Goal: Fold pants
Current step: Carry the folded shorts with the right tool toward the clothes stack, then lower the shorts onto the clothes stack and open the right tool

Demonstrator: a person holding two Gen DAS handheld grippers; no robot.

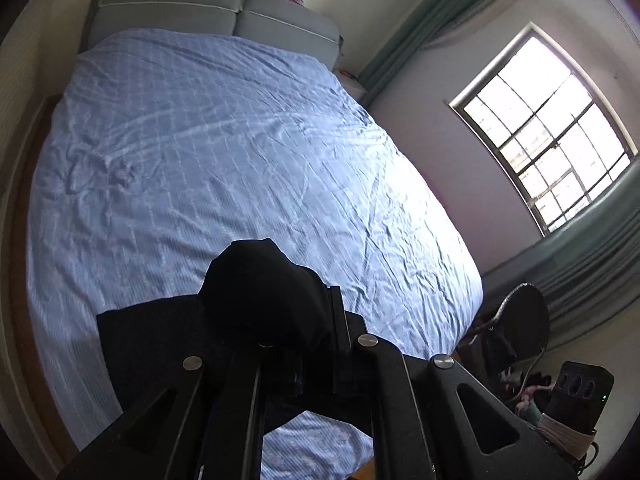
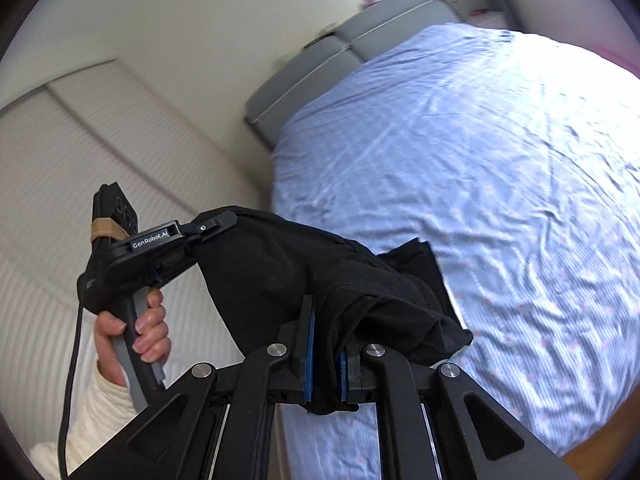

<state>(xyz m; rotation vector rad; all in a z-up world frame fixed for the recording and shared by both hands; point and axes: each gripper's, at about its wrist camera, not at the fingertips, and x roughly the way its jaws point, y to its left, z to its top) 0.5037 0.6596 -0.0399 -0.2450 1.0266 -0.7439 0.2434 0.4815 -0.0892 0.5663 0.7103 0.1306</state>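
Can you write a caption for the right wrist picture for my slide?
Both grippers clamp black pants above a blue bed.

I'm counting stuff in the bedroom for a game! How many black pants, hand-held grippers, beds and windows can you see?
Black pants: 1
Hand-held grippers: 2, the left hand-held gripper and the right hand-held gripper, both clamped on the pants
Bed with blue cover: 1
Window: 1
Total: 5
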